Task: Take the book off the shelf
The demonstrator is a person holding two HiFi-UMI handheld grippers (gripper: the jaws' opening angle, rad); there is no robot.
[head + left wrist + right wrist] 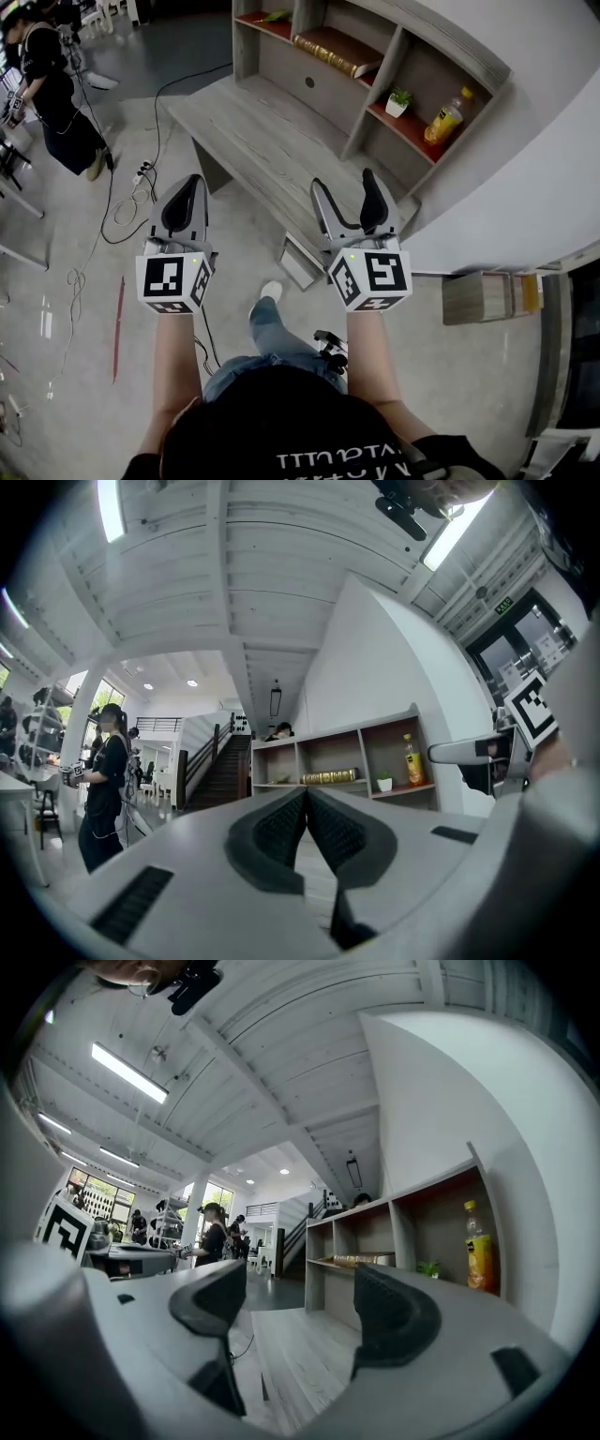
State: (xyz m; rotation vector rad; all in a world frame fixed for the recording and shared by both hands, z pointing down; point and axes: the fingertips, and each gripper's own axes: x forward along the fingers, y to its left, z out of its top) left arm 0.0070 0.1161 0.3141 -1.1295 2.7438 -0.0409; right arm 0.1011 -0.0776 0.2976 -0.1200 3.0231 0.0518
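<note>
The thick brown book with a gilt, ribbed edge (337, 52) lies flat on the reddish board of the middle compartment of the grey wood-grain shelf unit (469, 52). No print on it can be read. Neither gripper touches it.

In the compartment to the right stand a small green plant in a white pot (398, 101) and, beside it, a clear plastic bottle of yellow drink (446, 117). The left compartment holds a green item that is too small to identify. The picture edge cuts off the upper part of the unit.

A low bench of the same grey, grained board (262, 141) adjoins the front of the shelf unit.

The left gripper (192, 183) is held over the floor at the bench's edge. Its dark ribbed pads meet, with nothing between them. The right gripper (345, 186) is held over the bench. Its curved black pads stand well apart, with nothing between them.

Black and white cables (131, 202) trail across the glossy grey floor. A person in black clothing (52, 94) stands at the upper left, partly cut off.
</note>
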